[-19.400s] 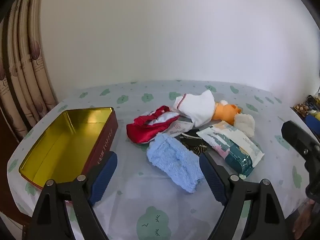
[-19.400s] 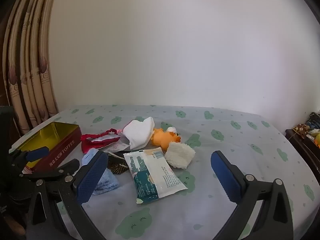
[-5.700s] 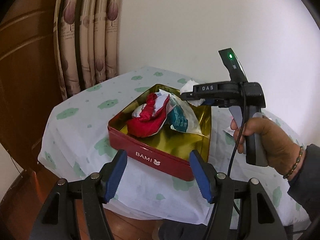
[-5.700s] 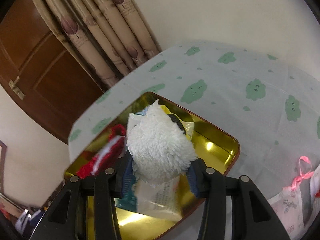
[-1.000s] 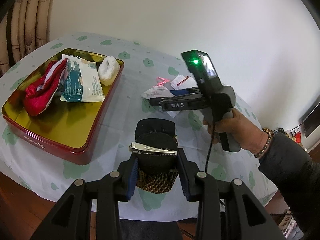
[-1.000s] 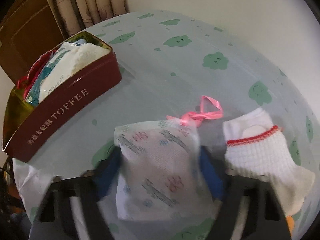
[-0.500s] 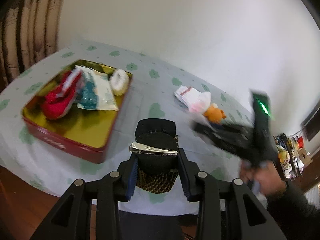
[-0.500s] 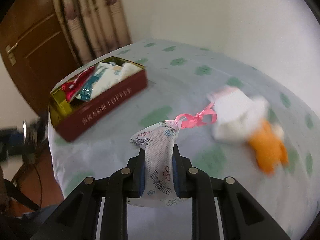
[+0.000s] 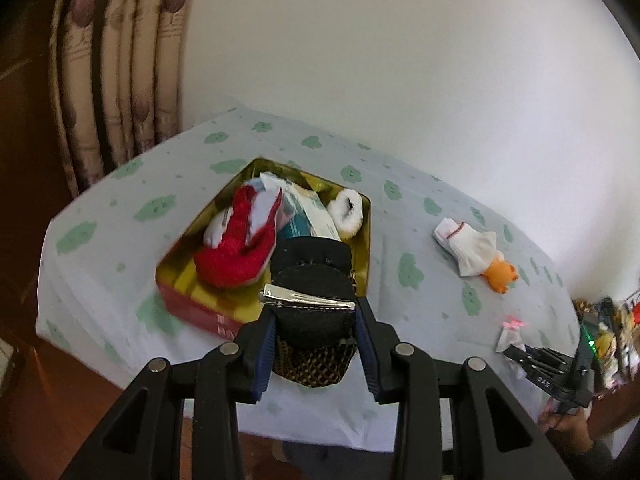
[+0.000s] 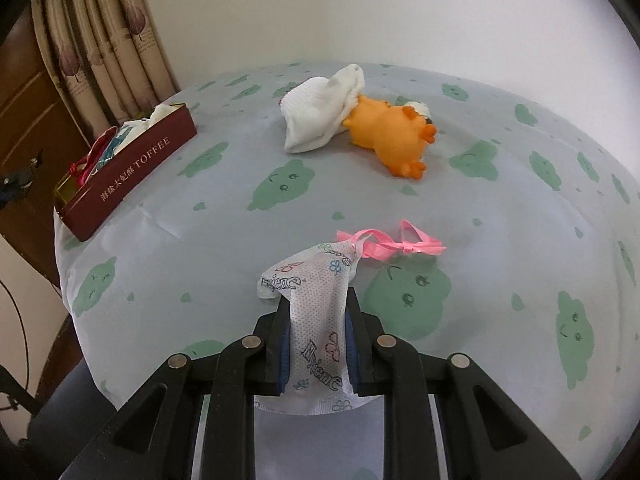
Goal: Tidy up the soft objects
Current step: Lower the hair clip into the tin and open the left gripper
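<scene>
My left gripper (image 9: pixel 316 312) is shut on a black hair clip with a silver bar and net pouch (image 9: pixel 312 284), held above the near edge of the red toffee tin (image 9: pixel 192 308). The tin holds a red-and-white cloth (image 9: pixel 240 248), a teal tissue pack (image 9: pixel 308 220) and a white fluffy pad (image 9: pixel 348 216). My right gripper (image 10: pixel 316 320) is shut on a white printed pouch with a pink ribbon (image 10: pixel 320 292), held above the table's front. A white sock (image 10: pixel 320 112) and an orange plush toy (image 10: pixel 392 136) lie on the table.
The round table has a cloud-print cloth (image 10: pixel 500 240). Curtains (image 9: pixel 120 80) and a wooden door stand at the left. The tin shows in the right wrist view (image 10: pixel 132 172) at the table's left edge. Clutter sits on a stand at the far right (image 9: pixel 612 328).
My left gripper has swung with the hair clip towards the tin, which now lies right ahead. My right gripper has drawn back with the pouch towards the table's front edge.
</scene>
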The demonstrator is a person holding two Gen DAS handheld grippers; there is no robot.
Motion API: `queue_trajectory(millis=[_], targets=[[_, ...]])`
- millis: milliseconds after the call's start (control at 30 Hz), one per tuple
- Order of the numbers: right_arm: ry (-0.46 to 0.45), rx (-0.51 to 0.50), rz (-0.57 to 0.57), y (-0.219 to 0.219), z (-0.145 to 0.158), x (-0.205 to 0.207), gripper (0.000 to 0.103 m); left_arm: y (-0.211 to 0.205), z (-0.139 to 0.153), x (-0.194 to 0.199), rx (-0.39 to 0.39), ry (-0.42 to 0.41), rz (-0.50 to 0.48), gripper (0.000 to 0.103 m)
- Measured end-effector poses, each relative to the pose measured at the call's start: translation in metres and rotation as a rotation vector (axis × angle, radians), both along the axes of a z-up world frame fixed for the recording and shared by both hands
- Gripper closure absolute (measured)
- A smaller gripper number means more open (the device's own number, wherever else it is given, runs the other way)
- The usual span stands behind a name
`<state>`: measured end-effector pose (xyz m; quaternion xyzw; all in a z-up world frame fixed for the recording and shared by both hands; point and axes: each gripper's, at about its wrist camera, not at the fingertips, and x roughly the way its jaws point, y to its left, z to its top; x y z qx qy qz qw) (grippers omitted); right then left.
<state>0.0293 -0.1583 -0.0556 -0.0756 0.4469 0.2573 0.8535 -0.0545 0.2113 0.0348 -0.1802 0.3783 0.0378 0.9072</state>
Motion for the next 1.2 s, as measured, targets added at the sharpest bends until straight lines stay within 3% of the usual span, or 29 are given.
queue_trajectory(millis=[233,433,633,900,1067,1200], targets=[[0.012,0.040,-0.010,-0.007,-0.002,-0.001,0.083,-0.005,-0.018,0.041,0.140,-0.012,-0.145,0.066],[0.021,0.054,-0.015,-0.007,-0.003,0.000,0.082,0.004,-0.044,0.073,0.102,0.024,-0.218,0.066],[0.031,0.066,-0.018,-0.009,-0.004,0.002,0.082,-0.003,-0.061,0.082,0.134,0.054,-0.299,0.066],[0.039,0.078,-0.020,-0.011,-0.004,0.004,0.082,-0.006,-0.076,0.087,0.112,0.108,-0.334,0.065],[0.040,0.079,-0.019,-0.011,-0.004,0.004,0.081,-0.006,-0.081,0.091,0.089,0.153,-0.333,0.057],[0.040,0.080,-0.018,-0.011,-0.004,0.004,0.081,-0.015,-0.078,0.086,0.171,0.156,-0.325,0.056]])
